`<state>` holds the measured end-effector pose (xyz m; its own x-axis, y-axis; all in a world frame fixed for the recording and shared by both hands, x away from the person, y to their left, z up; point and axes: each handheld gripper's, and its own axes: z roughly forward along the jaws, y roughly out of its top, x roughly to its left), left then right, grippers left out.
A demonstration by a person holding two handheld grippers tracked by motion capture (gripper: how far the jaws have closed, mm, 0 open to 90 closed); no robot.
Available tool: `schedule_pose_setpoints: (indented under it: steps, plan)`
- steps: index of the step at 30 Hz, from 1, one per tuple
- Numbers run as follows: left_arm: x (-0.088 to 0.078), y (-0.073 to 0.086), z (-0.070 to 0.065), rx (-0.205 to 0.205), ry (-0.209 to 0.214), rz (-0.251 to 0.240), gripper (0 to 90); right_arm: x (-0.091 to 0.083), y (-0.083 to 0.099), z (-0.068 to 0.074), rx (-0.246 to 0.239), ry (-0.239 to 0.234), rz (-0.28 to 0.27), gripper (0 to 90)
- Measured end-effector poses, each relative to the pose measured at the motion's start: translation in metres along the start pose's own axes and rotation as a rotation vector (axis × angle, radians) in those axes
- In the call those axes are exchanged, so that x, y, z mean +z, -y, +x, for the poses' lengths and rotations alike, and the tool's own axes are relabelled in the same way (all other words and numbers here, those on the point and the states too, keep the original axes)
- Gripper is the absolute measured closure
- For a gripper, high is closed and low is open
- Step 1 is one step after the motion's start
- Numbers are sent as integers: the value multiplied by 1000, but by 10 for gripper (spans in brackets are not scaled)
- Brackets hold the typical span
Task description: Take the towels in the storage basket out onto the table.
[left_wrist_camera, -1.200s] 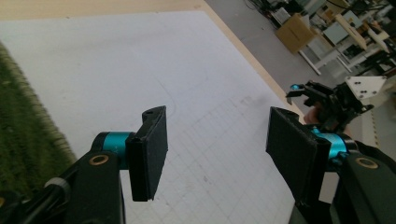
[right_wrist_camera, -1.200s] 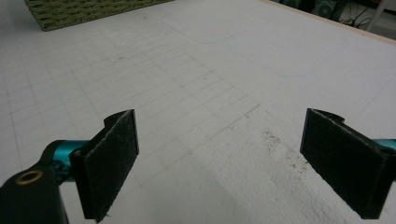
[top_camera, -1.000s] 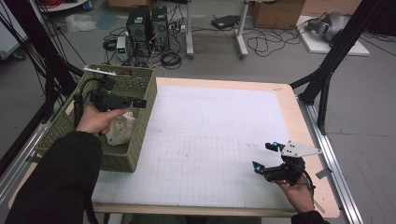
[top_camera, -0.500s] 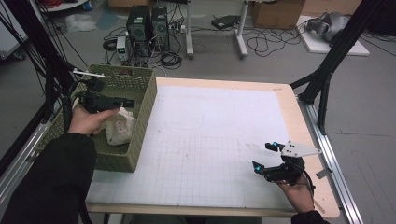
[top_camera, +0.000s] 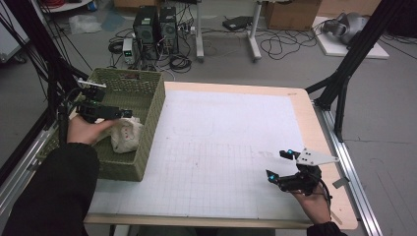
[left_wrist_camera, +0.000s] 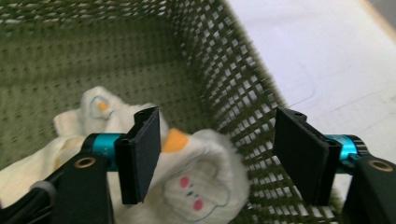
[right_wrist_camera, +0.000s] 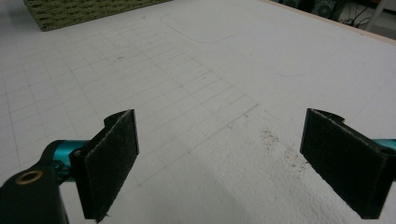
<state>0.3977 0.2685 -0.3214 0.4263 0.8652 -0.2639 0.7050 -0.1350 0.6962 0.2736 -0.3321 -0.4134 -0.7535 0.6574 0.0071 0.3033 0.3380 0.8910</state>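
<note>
A cream soft toy (top_camera: 125,137) with an orange beak and pink dots lies inside the green woven basket (top_camera: 152,113) at the table's left. My left gripper (top_camera: 123,114) hovers in the basket just over it. In the left gripper view the toy (left_wrist_camera: 196,191) sits between and below the jaws of that gripper (left_wrist_camera: 219,158). The jaws have just been opening, and the right pad stands clear of the toy. My right gripper (top_camera: 276,164) rests open near the front right of the white gridded mat (top_camera: 221,137), with nothing between its jaws (right_wrist_camera: 219,163).
The basket's mesh wall (left_wrist_camera: 224,70) rises close to the left gripper's right jaw. Wooden table edges (top_camera: 314,128) frame the mat. Black frame posts (top_camera: 344,73) stand at the right and left. Computers (top_camera: 152,24) and cables lie on the floor beyond.
My left hand has slid leftward and a little lower inside the basket, while the toy stays in the basket. The right gripper has not moved.
</note>
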Motion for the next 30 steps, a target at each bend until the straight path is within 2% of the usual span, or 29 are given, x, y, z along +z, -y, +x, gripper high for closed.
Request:
schedule_pose_setpoints:
  steps: [5,12,16,20,22,30]
  plan:
    - [6,5,3,-1,-55,26,307,0,0,1,-1,-3,5,106]
    - [22,6,1,9,-74,103,291,0,0,1,-5,-1,0,106]
    - [30,7,2,17,-103,134,292,-1,0,1,-2,-1,2,106]
    - [38,9,3,23,-144,171,302,0,1,0,0,-4,5,106]
    - [41,10,5,32,-187,198,312,0,1,0,-4,0,3,106]
    - [51,15,10,32,-258,276,321,0,1,1,-4,-6,5,105]
